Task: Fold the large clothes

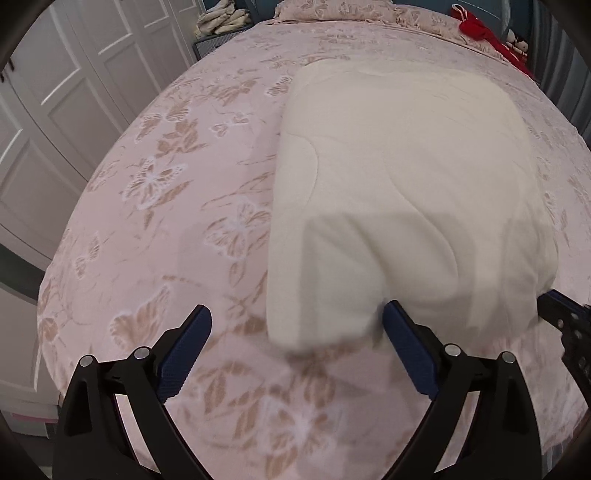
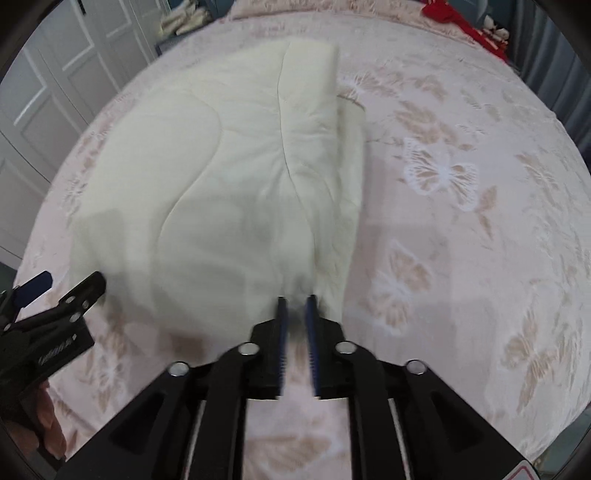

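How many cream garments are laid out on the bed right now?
1. The cream garment, already folded over itself, lies on the pink butterfly bedspread just ahead of both hand-held grippers. Pale clothes piled beyond the bed's far corner are too small to count.

Folded quilt (image 1: 406, 192) on bed (image 1: 155, 221)
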Tool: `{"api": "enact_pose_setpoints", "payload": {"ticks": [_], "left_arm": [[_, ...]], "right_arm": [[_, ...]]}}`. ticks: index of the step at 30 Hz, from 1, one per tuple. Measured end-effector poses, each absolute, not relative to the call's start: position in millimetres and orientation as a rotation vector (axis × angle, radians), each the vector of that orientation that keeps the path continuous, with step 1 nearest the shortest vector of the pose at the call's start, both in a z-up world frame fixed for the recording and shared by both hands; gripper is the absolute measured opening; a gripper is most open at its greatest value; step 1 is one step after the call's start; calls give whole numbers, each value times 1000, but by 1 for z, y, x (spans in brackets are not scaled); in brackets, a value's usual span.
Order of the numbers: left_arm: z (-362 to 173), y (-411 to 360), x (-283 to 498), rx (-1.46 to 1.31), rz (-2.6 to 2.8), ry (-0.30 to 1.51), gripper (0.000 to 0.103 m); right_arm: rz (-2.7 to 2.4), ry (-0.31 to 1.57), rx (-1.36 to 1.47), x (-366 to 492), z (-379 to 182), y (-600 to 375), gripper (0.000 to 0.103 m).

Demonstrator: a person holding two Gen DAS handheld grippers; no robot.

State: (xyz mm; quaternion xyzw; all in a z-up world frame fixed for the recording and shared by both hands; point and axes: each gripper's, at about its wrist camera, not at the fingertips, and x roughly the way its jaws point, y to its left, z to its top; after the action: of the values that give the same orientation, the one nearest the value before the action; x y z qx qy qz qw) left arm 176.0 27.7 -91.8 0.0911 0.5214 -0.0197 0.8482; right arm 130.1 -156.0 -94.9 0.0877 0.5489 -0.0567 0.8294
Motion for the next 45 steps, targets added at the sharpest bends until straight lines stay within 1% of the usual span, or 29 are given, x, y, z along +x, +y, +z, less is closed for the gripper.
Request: {"api": "enact_pose_setpoints", "payload": {"ticks": [1,2,8,9,10,12,15,18,24,45], "left_arm": [[-89,28,170,191,-44,1096,91],[-88,28,165,191,-45,1092,91],[-72,29,125,191,-59,1048,91],[-70,29,120,188,-59,1041,91],[-67,29,114,183,-60,1030,91],[-63,30,101,179,-63,1010,91],[-59,28,79,191,-65,974,91],[-60,26,61,208,-75,946,91],[-66,25,34,188,-101,932,91],[-79,28,-9,167,-70,876,92]], "right_arm": [[-121,1158,185,122,-92,-155,27],[-121,1151,181,112,-90,-154,29],[-100,1094,157,68,-78,-142,29],[-96,1077,150,62,-74,-139,30],[-93,1054,140,54,-70,-135,33],[-89,1015,129,43,-63,-130,46],[-85,955,109,24,-55,-120,55],[-91,919,99,9,-55,-116,57],[-111,912,125,-15,-59,-113,58],[-172,888,156,-59,-75,-105,60]]}}
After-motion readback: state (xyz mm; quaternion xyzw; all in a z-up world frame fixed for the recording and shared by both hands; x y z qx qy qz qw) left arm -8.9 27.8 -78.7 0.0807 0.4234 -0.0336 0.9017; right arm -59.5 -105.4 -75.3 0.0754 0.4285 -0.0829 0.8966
